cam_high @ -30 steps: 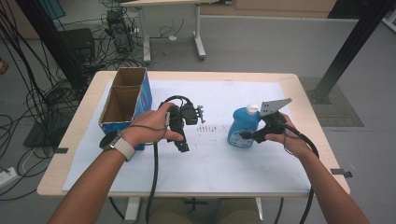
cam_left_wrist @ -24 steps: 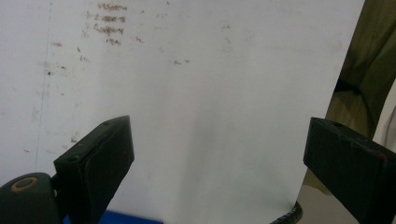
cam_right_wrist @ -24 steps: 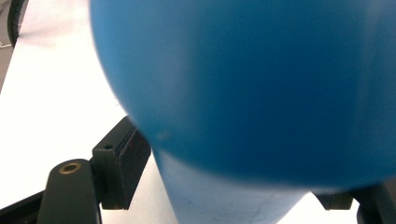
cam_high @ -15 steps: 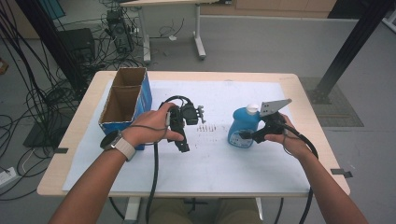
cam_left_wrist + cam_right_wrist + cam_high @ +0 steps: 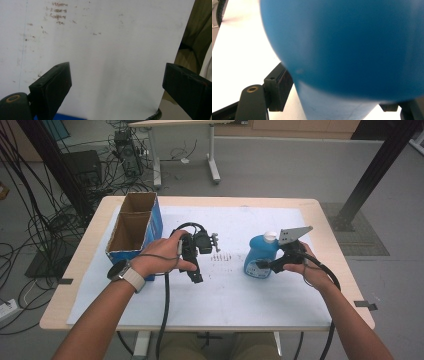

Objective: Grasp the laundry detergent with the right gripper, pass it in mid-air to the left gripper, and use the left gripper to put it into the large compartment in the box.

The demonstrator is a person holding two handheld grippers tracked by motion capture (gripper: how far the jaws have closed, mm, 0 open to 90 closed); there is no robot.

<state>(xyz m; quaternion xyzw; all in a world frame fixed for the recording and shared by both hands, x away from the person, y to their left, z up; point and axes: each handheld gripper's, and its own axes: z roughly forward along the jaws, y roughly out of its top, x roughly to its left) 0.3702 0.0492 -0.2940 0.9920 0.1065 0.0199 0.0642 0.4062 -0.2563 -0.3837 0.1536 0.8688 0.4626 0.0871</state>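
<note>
**Right gripper closing on the blue bottle**

The right gripper [image 5: 266,265] had just been closing, its black jaws either side of the blue plastic bottle with a white cap [image 5: 260,256]. In the right gripper view one pad [image 5: 284,83] stood right at the bottle's [image 5: 352,55] lower wall; whether it already pressed I could not tell. To do this well, I judged, the squeeze should stay low and square on the body, gentle enough not to dent it or tip it. The bottle stood upright on the white-covered surface [image 5: 240,295], right of centre. The left gripper [image 5: 196,270] rested wide and empty, near an open blue cardboard box [image 5: 134,231].
</note>
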